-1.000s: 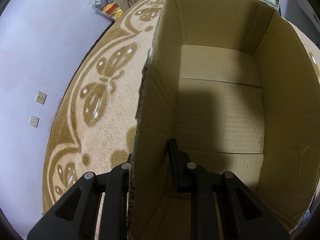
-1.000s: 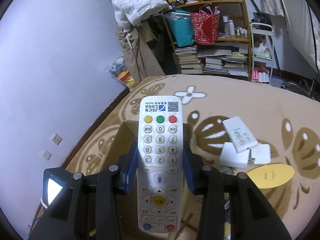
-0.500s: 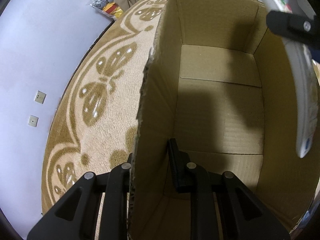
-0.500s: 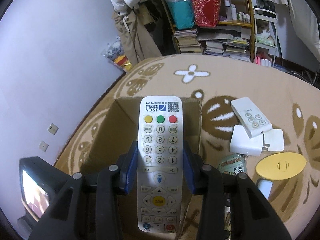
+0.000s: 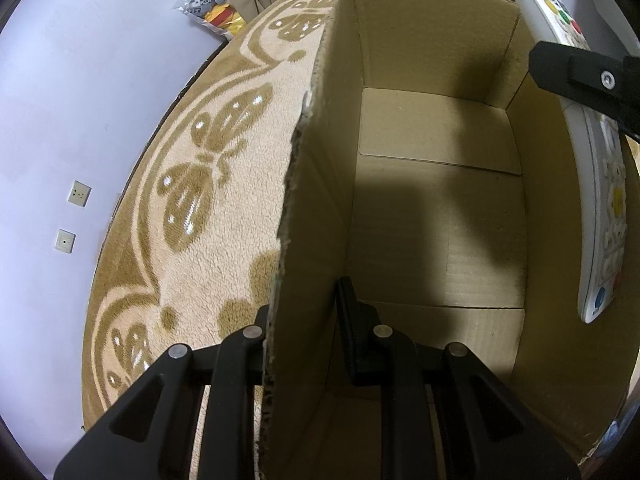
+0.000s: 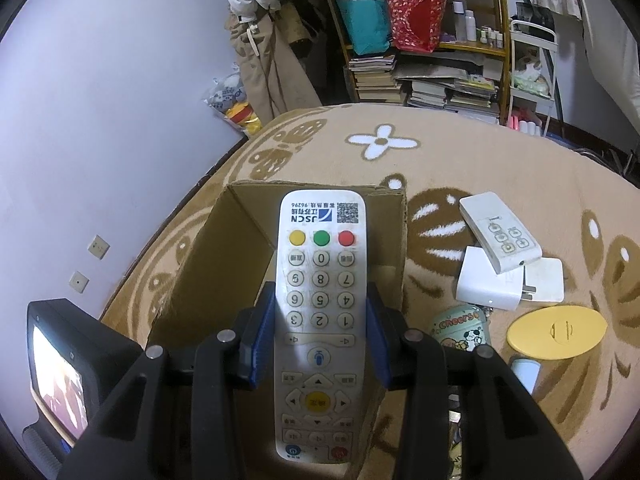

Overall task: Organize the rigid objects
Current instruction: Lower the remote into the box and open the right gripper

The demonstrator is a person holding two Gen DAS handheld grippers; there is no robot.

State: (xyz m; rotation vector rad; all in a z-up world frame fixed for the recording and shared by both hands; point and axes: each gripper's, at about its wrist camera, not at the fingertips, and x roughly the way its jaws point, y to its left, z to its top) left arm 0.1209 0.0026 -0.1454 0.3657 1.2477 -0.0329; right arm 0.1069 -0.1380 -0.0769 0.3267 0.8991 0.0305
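Cardboard box (image 5: 436,208) interior open, floor bare; left tongs (image 5: 304,320) straddle near wall; rug clutter (image 6: 508,276) right.

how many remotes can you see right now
2. The large white remote is held in the right claw over the cardboard box; a smaller white remote lies on the rug, resting on white adapters. Others may be hidden.

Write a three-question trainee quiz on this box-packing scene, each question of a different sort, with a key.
1. True or false: the cardboard box already holds several items.
2. What do the right tongs grip? A) yellow oval lid B) white remote control C) white charger
3. Fill in: the left tongs are clamped on the box's ____.

Key: 1. False, its floor shows bare. 2. B. 3. Side wall, one finger outside and one inside.
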